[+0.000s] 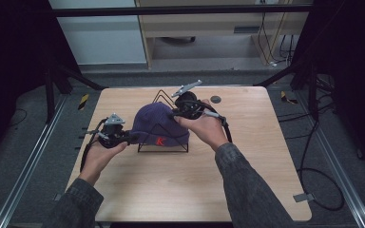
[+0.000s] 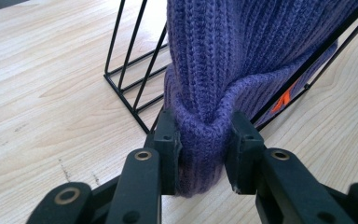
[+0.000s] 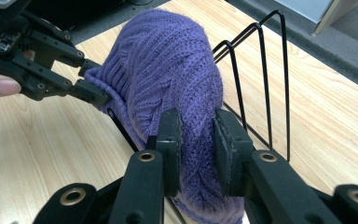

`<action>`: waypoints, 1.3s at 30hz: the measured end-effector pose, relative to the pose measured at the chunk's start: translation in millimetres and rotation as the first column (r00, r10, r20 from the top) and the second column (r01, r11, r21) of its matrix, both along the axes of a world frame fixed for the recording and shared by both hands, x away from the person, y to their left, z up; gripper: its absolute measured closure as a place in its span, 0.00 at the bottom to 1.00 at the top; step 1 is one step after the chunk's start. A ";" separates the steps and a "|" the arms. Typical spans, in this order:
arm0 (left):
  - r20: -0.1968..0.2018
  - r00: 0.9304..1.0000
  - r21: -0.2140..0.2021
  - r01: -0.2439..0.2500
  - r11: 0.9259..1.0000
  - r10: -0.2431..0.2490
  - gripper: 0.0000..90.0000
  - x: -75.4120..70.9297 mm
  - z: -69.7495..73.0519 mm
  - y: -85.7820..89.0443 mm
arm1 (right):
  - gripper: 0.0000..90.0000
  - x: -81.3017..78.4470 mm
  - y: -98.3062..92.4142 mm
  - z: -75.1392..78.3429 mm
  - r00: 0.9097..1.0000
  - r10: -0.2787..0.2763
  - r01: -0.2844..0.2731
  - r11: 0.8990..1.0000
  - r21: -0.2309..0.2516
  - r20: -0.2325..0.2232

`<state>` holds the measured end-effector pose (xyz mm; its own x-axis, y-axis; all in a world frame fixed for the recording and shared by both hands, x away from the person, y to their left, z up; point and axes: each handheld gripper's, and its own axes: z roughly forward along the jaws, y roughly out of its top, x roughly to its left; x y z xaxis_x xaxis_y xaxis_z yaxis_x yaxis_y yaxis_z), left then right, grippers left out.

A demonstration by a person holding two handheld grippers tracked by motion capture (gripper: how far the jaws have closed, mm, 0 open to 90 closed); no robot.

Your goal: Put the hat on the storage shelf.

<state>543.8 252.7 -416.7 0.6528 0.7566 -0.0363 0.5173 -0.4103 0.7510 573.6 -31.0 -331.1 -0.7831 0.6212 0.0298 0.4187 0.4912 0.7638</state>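
Draping over the black wire rack (image 1: 163, 138), purple knit beanie (image 1: 158, 124) pinched at opposite edges by both grippers' jaws.

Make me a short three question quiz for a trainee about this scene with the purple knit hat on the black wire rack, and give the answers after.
1. True or false: the left gripper is shut on the folded brim of the purple knit hat.
2. What does the hat sit over? A) a bowl B) a black wire rack C) a box
3. What colour is the small mark on the hat's brim, seen in the high view?

Key:
1. True; its fingers pinch the brim.
2. B. The rack stands on the wooden table. The right gripper is shut on the knit at the hat's other side.
3. Orange-red.
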 end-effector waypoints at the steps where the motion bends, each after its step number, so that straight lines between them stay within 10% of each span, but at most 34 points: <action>1: 0.001 1.000 0.003 0.000 1.000 0.000 0.76 0.0 -0.5 -0.1 | 0.82 0.3 -0.1 -0.8 1.000 0.002 -0.002 1.000 0.003 -0.001; 28: -0.018 0.999 0.012 -0.040 0.999 0.040 0.69 -1.7 -11.7 2.6 | 0.77 -9.0 -3.6 -4.6 1.000 -0.003 0.004 1.000 0.029 -0.005; 39: 0.059 0.994 0.041 -0.093 0.995 0.090 0.57 -18.1 1.5 7.1 | 0.75 -18.2 -14.6 5.3 1.000 -0.006 0.005 0.999 0.042 0.018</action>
